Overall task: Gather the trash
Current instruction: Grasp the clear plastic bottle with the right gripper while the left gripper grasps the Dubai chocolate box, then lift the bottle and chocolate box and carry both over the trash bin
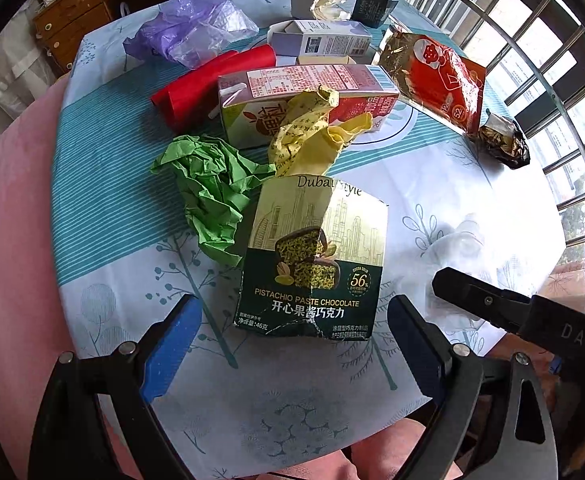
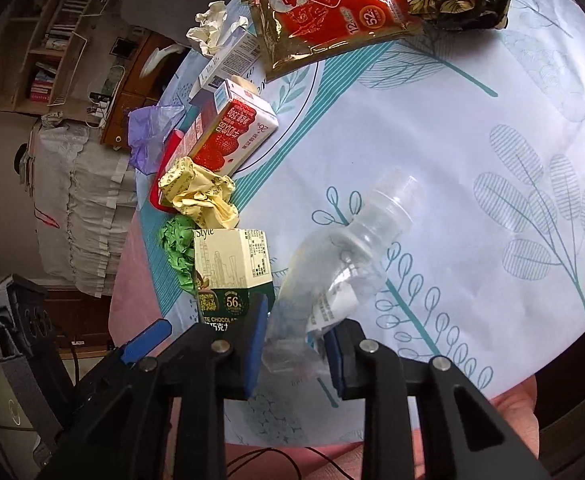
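On the leaf-print tablecloth, one crumpled green paper lies left of one chocolate box reading "Dubai Style", "PISTACHIO PASTE CHOCOLATE" and "56%". The left gripper gapes wide, the box's near end between its blue pads, untouched. Rightward, the right gripper squeezes the base of one clear plastic bottle lying on the cloth.

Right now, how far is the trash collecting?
Nothing looks collected yet; no bin or bag of gathered trash is in view. In hand: the right gripper has its jaws shut on the clear plastic bottle. The left gripper is open around the pistachio chocolate box. Left on the table: green paper, yellow wrapper, juice carton and more.
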The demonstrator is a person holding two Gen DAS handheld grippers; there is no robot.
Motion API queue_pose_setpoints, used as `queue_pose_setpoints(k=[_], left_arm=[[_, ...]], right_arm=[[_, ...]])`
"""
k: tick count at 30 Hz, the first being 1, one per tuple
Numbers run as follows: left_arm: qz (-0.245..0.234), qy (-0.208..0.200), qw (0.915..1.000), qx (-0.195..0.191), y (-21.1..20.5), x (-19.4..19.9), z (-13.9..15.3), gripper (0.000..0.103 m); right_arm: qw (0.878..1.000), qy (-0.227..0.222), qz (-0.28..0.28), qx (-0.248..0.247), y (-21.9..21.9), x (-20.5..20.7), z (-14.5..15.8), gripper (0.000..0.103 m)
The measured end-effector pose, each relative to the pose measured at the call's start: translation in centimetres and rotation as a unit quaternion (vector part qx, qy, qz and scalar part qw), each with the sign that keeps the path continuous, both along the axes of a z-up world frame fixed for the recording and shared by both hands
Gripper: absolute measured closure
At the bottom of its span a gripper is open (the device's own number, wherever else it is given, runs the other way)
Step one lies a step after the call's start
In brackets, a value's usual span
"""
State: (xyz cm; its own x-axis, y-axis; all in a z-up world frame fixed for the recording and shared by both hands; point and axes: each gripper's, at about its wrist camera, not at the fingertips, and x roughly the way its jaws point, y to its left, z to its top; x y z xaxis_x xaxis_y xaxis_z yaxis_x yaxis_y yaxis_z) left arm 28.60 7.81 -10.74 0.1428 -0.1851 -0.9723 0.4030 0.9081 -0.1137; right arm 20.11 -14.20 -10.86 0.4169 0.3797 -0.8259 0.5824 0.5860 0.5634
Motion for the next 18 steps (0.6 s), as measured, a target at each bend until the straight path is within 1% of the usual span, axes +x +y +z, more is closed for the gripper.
queue_pose_setpoints(k=[6,12,13,15,16,18], left_arm=[[-0.005,0.027,0.9995,0.019,-1.3,1.3,-2.5,0.01],[-0.001,0.043,0.999,0.014,-2.6,2.1,-3.6,0.01],[0.0,0.046,0.9988,0.013,-2.9,2.2,-3.7,0.012],[-0.001,0.06,0.9982,-0.002,-3.2,2.3,-4.0,0.023],[0.0,0.064,0.998,-0.003,-3.4,2.2,-4.0,0.026],[0.003,0.052,0.9986,0.003,-3.8,1.8,-3.7,0.03]], right_arm=[[0.998,-0.007,0.007,-0.057,-0.8,-1.4,2.0,0.076],[0.997,-0.002,0.006,-0.071,-1.7,-3.1,2.3,0.076],[0.998,-0.001,0.007,-0.07,-1.7,-3.4,2.3,0.076],[0.998,0.0,0.009,-0.07,-2.0,-3.6,2.3,0.076],[0.997,0.0,0.011,-0.07,-2.1,-3.7,2.4,0.076],[0.997,-0.002,0.016,-0.072,-2.3,-3.8,2.6,0.076]])
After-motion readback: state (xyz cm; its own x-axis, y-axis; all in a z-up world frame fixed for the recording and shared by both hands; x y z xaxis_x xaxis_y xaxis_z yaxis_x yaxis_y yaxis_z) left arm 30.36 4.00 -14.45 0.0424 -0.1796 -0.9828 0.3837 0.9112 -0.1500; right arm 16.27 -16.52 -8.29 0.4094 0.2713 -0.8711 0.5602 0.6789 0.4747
